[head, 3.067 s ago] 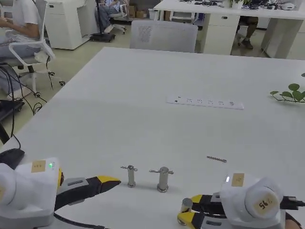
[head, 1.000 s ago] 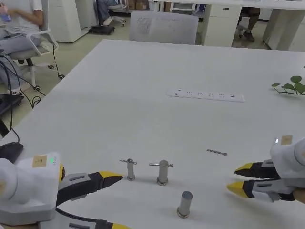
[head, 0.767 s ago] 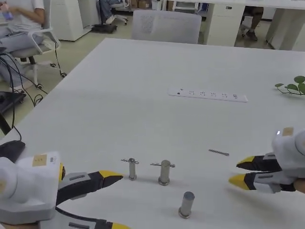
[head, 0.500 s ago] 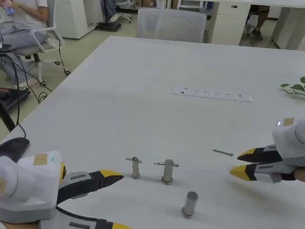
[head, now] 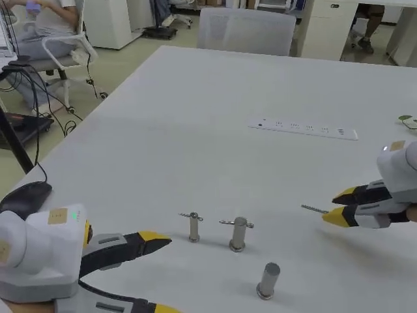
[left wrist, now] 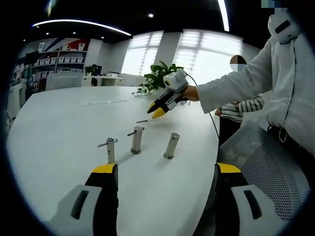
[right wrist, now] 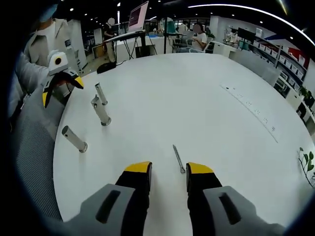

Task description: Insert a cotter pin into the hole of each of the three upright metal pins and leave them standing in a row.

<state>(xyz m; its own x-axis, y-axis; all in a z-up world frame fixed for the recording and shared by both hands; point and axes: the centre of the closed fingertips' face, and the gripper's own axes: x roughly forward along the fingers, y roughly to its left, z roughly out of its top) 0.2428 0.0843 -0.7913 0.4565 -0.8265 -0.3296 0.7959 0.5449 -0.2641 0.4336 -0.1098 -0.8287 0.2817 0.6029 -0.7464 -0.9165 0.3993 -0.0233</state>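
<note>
Three metal pins stand on the white table. The left pin (head: 194, 227) and the middle pin (head: 238, 235) each carry a cotter pin through the top. The third pin (head: 268, 280) stands nearer to me, out of line, with a bare top. A loose cotter pin (head: 314, 209) lies flat to the right. My right gripper (head: 339, 206) is open, its yellow tips just at that pin's near end (right wrist: 178, 158), which lies between the jaws of this gripper (right wrist: 169, 168). My left gripper (head: 156, 274) hangs open left of the pins, nothing in it (left wrist: 166, 169).
A white power strip (head: 307, 129) lies across the table further back. A plant (head: 408, 120) pokes in at the right edge. A grey chair (head: 246, 29) stands at the far end, and a black mouse (head: 26, 195) rests at the left edge.
The right gripper has left the third pin standing alone and moved right and away to the loose cotter pin, its jaws narrowing. The left gripper has stayed put. The head camera shifted.
</note>
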